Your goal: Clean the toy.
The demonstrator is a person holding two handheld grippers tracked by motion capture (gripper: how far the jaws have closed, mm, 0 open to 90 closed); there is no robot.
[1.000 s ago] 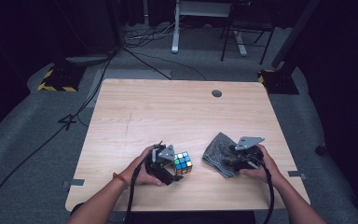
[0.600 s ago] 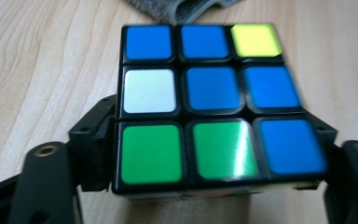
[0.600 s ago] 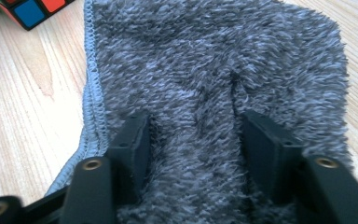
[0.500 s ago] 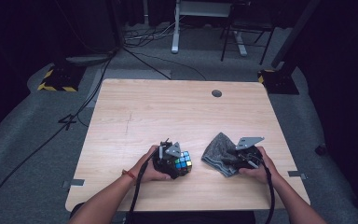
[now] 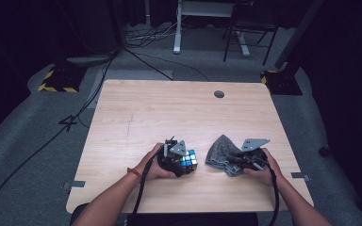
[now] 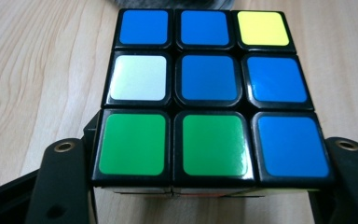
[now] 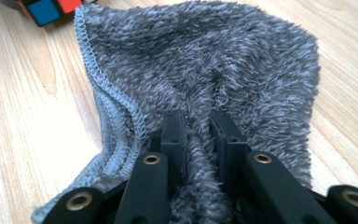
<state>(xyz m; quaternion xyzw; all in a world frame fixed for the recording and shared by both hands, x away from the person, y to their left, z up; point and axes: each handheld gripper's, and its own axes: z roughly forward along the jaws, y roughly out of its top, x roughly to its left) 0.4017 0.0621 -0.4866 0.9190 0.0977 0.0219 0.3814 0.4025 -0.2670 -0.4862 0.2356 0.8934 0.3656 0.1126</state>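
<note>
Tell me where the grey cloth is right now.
In the high view the grey cloth lies near the table's front edge, right of the puzzle cube, pinched in the right gripper's jaws.

We see a pale wooden counter on grey carpet, black cables trailing, a white desk frame in dim darkness beyond.

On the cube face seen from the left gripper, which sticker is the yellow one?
The far right corner sticker on the cube; that row's other two are blue, and the remaining stickers are blue, white or green.

Glossy plastic cube; fuzzy grey cloth; matt light wood table
</note>
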